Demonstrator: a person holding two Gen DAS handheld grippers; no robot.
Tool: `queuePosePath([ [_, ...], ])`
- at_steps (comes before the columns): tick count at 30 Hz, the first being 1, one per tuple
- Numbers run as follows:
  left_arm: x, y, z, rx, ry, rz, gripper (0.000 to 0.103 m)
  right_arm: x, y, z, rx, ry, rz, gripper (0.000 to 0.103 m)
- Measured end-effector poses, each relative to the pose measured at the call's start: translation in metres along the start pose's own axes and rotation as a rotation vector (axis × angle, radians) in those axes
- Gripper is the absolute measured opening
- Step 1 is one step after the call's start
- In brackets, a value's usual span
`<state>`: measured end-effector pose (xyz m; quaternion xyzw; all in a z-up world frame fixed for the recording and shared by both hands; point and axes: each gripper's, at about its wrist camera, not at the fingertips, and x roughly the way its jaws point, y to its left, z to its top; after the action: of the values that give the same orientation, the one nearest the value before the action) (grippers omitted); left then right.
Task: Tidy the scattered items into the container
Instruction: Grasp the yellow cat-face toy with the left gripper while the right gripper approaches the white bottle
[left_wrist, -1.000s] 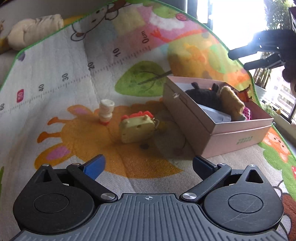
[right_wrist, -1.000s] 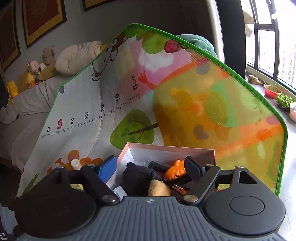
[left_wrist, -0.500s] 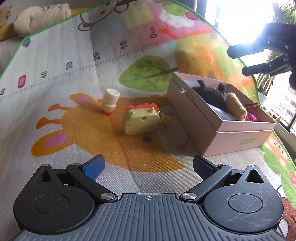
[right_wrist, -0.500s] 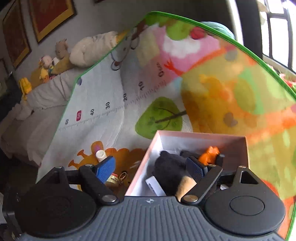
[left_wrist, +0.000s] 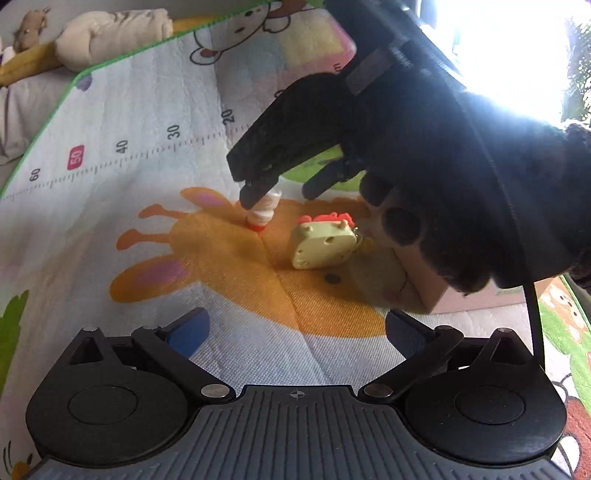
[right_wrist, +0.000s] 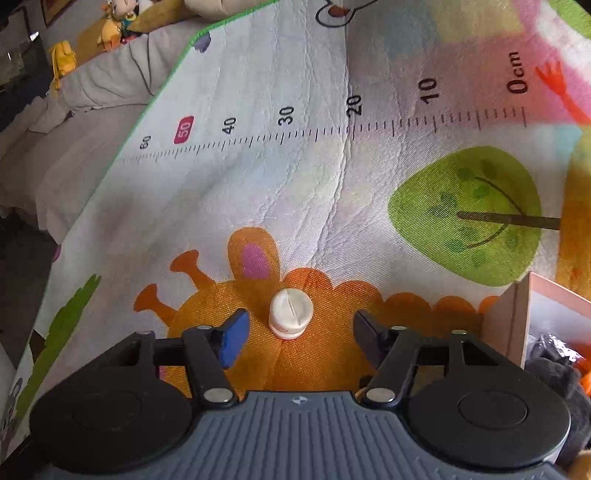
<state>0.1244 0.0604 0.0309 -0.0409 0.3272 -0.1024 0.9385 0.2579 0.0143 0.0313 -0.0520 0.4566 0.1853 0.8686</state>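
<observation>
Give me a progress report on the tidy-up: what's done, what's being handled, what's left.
Done: a black plush toy and an orange toy already sit in the pink box. In hand: the right claw is closing around the small white bottle standing on the mat, pads not yet touching it. Left: that bottle and the yellow cheese-shaped toy. The left claw is open and empty.

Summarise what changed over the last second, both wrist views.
The right gripper swung from above the pink cardboard box down over the small white bottle with a red base; its fingers are closing either side, not yet touching. Nothing grasped or released. The left gripper stayed open, the bottle and the yellow cheese-shaped toy stayed put on the printed play mat.
</observation>
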Motion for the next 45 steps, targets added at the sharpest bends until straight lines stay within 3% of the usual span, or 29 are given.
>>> queuePosePath([
  [1, 0.001, 0.001, 0.000, -0.003, 0.002, 0.001, 0.103, 0.004, 0.001, 0.000, -0.005, 0.012, 0.001, 0.030],
  [2, 0.001, 0.001, 0.000, -0.005, 0.003, -0.001, 0.103, 0.003, 0.001, -0.002, -0.002, 0.012, 0.002, 0.025],
  [8, 0.004, 0.000, -0.003, 0.005, 0.012, -0.004, 0.103, -0.087, -0.013, -0.031, -0.021, -0.146, 0.084, 0.025],
  [14, 0.004, -0.009, -0.003, 0.030, 0.029, 0.007, 0.103, -0.174, -0.044, -0.118, -0.025, -0.195, 0.090, 0.025],
  [17, 0.004, -0.016, -0.002, 0.048, 0.032, 0.014, 0.103, -0.193, -0.064, -0.175, 0.012, -0.163, 0.041, 0.025],
  [21, 0.005, -0.024, -0.001, 0.057, -0.013, 0.013, 0.103, -0.199, -0.075, -0.242, 0.014, -0.145, -0.114, 0.025],
  [26, 0.015, -0.033, 0.010, 0.070, -0.102, 0.069, 0.103, -0.197, -0.089, -0.290, 0.092, -0.167, -0.148, 0.025],
  [28, 0.027, -0.037, 0.019, 0.073, -0.114, 0.098, 0.103, -0.196, -0.092, -0.301, 0.132, -0.196, -0.148, 0.032],
  [30, 0.039, -0.040, 0.027, 0.078, -0.107, 0.106, 0.103, -0.197, -0.091, -0.309, 0.149, -0.238, -0.168, 0.057],
  [31, 0.045, -0.041, 0.030, 0.079, -0.100, 0.107, 0.103, -0.198, -0.089, -0.313, 0.153, -0.260, -0.177, 0.060],
  [36, 0.067, -0.053, 0.038, 0.119, -0.087, 0.142, 0.102, -0.193, -0.089, -0.322, 0.171, -0.299, -0.200, 0.066],
  [37, 0.070, -0.055, 0.038, 0.128, -0.089, 0.151, 0.098, -0.193, -0.090, -0.324, 0.179, -0.304, -0.195, 0.066],
  [38, 0.071, -0.056, 0.038, 0.137, -0.087, 0.155, 0.080, -0.195, -0.092, -0.325, 0.188, -0.317, -0.186, 0.068],
  [40, 0.075, -0.058, 0.040, 0.155, -0.071, 0.153, 0.064, -0.196, -0.097, -0.326, 0.210, -0.327, -0.167, 0.072],
  [45, 0.065, -0.060, 0.036, 0.190, -0.067, 0.154, 0.061, -0.195, -0.101, -0.328, 0.238, -0.327, -0.136, 0.073],
])
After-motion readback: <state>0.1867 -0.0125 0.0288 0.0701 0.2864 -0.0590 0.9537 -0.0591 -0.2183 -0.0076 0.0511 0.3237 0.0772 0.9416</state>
